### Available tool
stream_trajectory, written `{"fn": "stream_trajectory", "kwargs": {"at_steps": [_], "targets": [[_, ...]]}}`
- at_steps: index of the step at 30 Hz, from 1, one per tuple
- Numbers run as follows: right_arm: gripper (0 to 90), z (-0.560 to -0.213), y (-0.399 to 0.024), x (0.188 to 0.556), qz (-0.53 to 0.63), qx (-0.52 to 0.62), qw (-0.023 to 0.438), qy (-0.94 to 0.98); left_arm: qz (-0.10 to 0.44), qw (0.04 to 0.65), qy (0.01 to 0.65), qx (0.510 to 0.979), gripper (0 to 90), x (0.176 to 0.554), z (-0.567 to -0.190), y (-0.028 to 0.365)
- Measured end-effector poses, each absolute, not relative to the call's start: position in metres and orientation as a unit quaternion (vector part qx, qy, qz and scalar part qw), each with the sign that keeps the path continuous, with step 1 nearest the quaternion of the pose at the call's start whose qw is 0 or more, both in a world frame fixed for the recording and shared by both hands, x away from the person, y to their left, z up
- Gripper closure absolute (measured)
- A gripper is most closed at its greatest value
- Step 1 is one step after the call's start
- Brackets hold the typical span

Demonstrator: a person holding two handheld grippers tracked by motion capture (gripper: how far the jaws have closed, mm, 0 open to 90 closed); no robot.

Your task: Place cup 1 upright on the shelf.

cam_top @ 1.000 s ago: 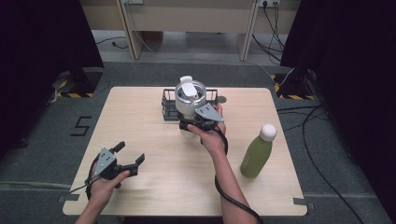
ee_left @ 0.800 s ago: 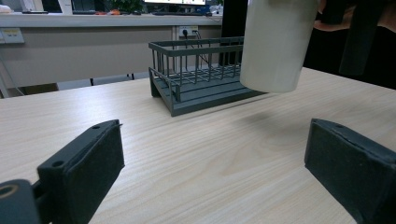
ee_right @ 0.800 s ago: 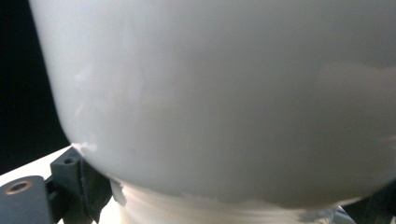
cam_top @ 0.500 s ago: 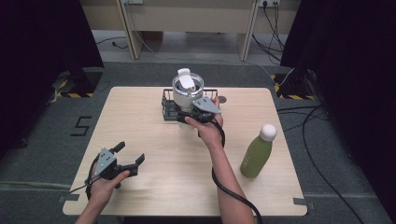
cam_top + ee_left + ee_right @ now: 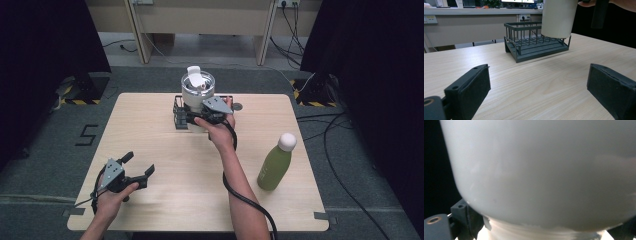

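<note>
A large white tumbler [image 5: 197,87] with a lid and flip spout is held upright over a dark wire rack [image 5: 179,112] at the table's far middle. My right gripper [image 5: 200,117] is shut on the tumbler's narrow lower part. In the right gripper view the white tumbler wall [image 5: 544,170] looms close, with a black pad [image 5: 470,220] pressed against its base. In the left gripper view the tumbler [image 5: 557,17] hangs at the right end of the rack [image 5: 534,47], its base about level with the rim. My left gripper [image 5: 139,163] rests open near the front left, nothing between its jaws [image 5: 539,92].
A green bottle [image 5: 275,162] with a white cap stands upright on the right side of the wooden table [image 5: 150,135]. A cable trails from the right gripper along the forearm. Dark curtains flank the table, and cables lie on the floor at right.
My right gripper has carried the tumbler upward and a little farther away, over the rack. The left gripper has stayed where it was.
</note>
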State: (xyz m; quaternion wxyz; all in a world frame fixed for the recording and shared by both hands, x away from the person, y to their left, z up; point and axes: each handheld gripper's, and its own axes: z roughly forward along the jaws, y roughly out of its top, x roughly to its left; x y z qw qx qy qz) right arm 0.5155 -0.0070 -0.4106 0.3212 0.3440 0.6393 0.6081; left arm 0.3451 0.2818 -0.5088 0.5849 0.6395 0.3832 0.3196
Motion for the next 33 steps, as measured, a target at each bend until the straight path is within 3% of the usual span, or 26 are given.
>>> {"fn": "stream_trajectory", "kwargs": {"at_steps": [33], "targets": [[8.2, -0.38, 0.02, 0.551, 0.618, 0.342, 0.321, 0.631, 0.317, 0.588, 0.384, 0.637, 4.1, 0.345, -0.508, 0.283]]}}
